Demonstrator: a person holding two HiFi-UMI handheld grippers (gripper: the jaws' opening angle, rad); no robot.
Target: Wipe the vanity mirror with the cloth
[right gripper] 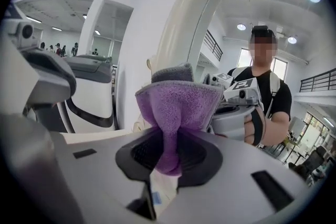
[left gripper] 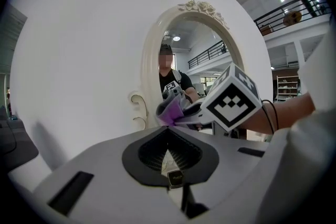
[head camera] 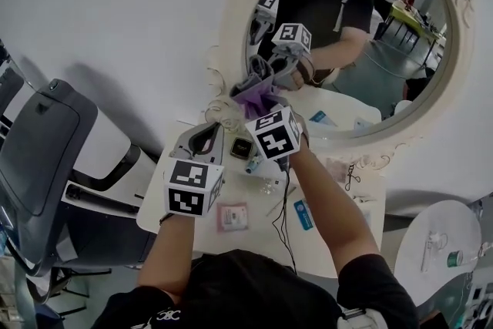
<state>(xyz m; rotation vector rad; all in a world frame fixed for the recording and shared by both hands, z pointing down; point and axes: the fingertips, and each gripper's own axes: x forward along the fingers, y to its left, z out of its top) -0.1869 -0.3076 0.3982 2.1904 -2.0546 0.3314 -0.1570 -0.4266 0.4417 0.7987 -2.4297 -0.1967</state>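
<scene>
**Head view: purple cloth at the mirror's lower-left edge**

Near the centre of the frame, the right gripper (head camera: 264, 92) is clamped on the purple cloth (head camera: 256, 96). The right gripper view shows a bunched tuft pinched between its jaws. The cloth is at the lower left of the oval mirror (head camera: 362, 50), where it seems to meet its own reflection. Whether it presses on the glass I cannot tell.

The left gripper (head camera: 206, 139) hangs lower left of it, above the table (head camera: 339, 212), with its jaws closed on nothing.

This looks like the wiping step itself, begun at one edge. The next move likely calls for a firm grip and a steady sweep toward the upper right. The cloth should stay against the glass and clear of the carved frame (head camera: 231, 35).
</scene>
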